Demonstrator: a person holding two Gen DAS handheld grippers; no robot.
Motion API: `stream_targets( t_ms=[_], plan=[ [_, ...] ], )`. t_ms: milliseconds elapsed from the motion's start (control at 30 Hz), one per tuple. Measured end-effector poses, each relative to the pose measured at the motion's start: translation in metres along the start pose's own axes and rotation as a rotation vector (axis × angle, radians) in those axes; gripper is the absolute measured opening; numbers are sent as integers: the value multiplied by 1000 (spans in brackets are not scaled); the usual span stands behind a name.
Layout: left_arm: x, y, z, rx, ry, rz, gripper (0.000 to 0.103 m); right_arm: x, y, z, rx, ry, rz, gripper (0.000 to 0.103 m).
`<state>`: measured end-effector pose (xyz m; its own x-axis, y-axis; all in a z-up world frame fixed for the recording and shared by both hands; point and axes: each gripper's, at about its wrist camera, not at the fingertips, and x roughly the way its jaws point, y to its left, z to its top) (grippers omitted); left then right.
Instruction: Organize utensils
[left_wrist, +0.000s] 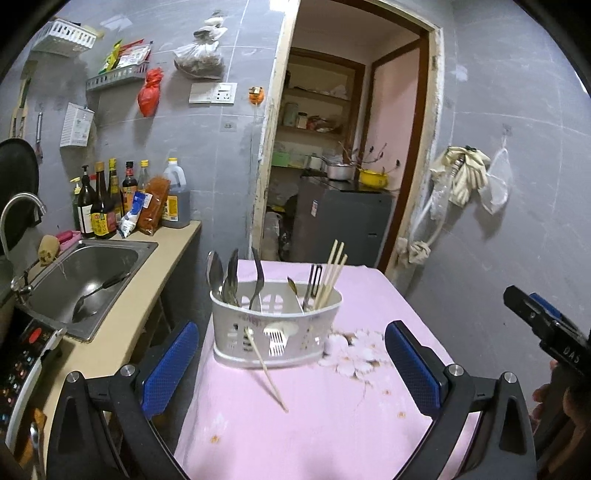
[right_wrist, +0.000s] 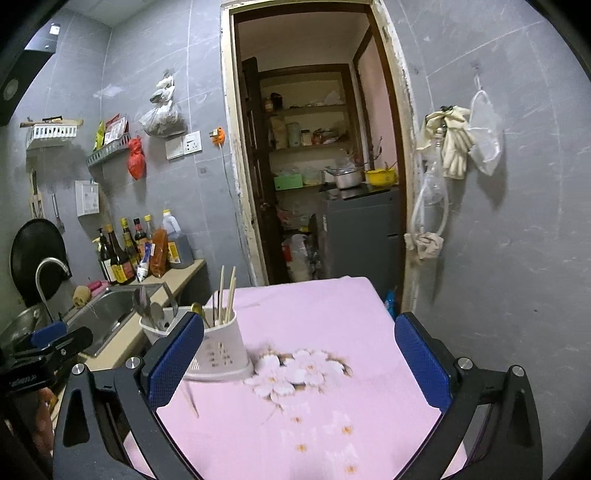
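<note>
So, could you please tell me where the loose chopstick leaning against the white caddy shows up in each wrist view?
Left wrist: loose chopstick centre, slanting from the white caddy onto the cloth.
Right wrist: lower left, beside the left finger.
Shared landmark: printed flower.

- The utensil holder (right_wrist: 218, 354) is partly hidden behind the right gripper's (right_wrist: 299, 363) left finger in the right wrist view.
- The lower ends of the spoons (left_wrist: 225, 277) and chopsticks (left_wrist: 330, 277) are hidden inside it.
- The loose chopstick (right_wrist: 192, 400) is blurred there.
- The bottle (left_wrist: 101, 206) labels are too small to read.
- The induction cooker (left_wrist: 22, 369) is cut off at the left edge.
</note>
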<state>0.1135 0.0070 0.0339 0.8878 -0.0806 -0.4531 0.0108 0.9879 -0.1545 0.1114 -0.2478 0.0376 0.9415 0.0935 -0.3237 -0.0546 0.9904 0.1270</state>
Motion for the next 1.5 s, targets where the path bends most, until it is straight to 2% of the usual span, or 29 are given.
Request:
stream_targets(
  t_ms=[300, 533, 767, 1000, 1500],
  plan=[
    [-29, 9, -20, 17, 22, -17, 102, -47, 2, -22, -7, 23, -19, 102],
    [-45, 6, -24, 36, 14, -27, 102, -69, 2, -29, -30, 18, 37, 102],
    [-50, 0, -32, 43, 24, -19, 102, -69, -11, -41, -2, 65, 25, 102],
    [-55, 1, -36, 35, 9, -4, 102, -68, -24, -45, 20, 66, -4, 102],
    [-57, -1, -35, 14, -10, 9, 102, -62, -16, -36, -34, 58, 26, 102]
  ],
)
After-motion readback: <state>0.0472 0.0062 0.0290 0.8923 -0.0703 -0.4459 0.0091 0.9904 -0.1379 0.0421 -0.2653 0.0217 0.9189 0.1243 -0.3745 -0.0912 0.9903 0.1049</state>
